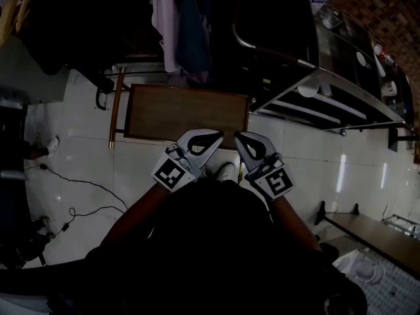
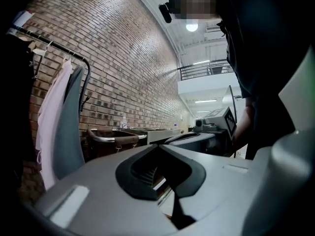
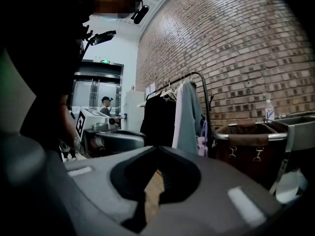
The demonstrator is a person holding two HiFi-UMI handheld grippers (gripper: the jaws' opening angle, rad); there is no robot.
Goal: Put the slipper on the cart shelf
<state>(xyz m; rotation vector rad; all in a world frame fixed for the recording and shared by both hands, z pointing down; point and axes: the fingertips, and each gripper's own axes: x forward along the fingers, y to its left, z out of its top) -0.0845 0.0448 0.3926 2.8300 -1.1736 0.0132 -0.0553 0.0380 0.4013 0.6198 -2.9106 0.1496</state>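
Step in hand: pre-grasp. The left gripper (image 1: 211, 138) and right gripper (image 1: 240, 140) are both closed and empty. A white shape, probably the slipper (image 1: 223, 170), lies on the floor just below the fingertips. The next move calls for opening, lowering and grasping. The cart shelf (image 1: 315, 105) stands beyond the right fingers.

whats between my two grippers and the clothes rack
In the head view, a brown rectangular board lies on the white floor between the left gripper, right gripper and the hanging clothes.
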